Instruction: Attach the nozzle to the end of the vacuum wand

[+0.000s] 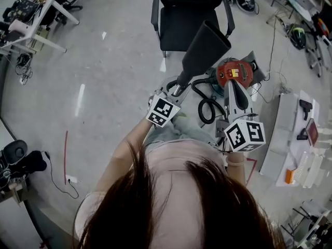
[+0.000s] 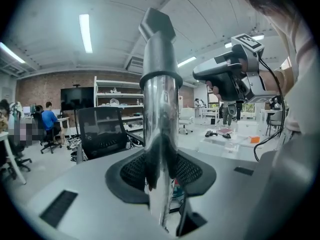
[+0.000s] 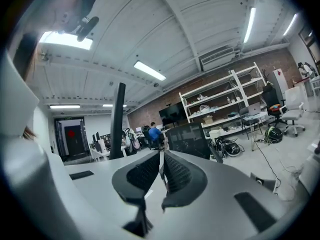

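Wand: your left gripper (image 2: 161, 168) clamps the chrome wand (image 2: 160, 114), tilted up toward the chair (image 1: 188, 14).
Nozzle (image 1: 205, 48): black, flared, on the wand's far end.
Right gripper (image 3: 161, 156): your jaws nearly together, empty.
Vacuum (image 1: 225, 69) label: yellow, print unreadable.

Three cameras: one looks down from the head, and one rides on each gripper and looks out across the room.

The head view looks steeply down past the person's hair (image 1: 171, 201) onto the left gripper (image 1: 175, 91), the right gripper (image 1: 234, 86) and the floor (image 1: 104, 77). The left gripper view looks along its jaws, very close to the vacuum wand (image 2: 160, 134) clamped between them. The right gripper view looks along its closed jaws, roughly level. All three views catch the black office chair (image 1: 189, 19). Both gripper views also share the white shelves (image 2: 117, 96) and the brick wall (image 2: 45, 89).
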A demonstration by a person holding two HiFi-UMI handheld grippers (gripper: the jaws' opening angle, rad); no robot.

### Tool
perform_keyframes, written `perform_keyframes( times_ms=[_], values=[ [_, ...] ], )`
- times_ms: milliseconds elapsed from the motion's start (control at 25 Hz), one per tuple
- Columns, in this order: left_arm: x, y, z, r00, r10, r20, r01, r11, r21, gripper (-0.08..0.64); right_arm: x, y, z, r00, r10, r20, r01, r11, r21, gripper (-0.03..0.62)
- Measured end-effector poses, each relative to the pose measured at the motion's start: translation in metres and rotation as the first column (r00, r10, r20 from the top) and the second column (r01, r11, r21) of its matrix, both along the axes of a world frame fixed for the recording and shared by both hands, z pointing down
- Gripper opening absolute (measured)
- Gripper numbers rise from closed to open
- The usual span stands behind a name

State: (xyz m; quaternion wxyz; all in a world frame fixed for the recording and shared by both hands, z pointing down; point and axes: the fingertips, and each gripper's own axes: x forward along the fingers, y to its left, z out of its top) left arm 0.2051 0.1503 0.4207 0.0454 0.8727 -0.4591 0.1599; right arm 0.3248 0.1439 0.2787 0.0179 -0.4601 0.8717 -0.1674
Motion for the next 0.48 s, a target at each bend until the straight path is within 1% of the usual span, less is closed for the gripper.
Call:
perform_keyframes(
  times_ms=[200,480],
  values=[
    [-0.009,0.015,-0.006,1.000,-0.008,-0.001,0.008,1.000,0.002,0.137,-0.013,0.011,-0.004,1.000,-0.012,-0.004,0.012,1.000,-0.002,0.044],
    [-0.030,0.026,-0.011,0.999,-0.040,-0.003,0.040,0.998,0.048,0.137,-0.038,0.025,-0.004,1.000,-0.011,0.010,0.011,1.000,0.010,0.044]
  ],
)
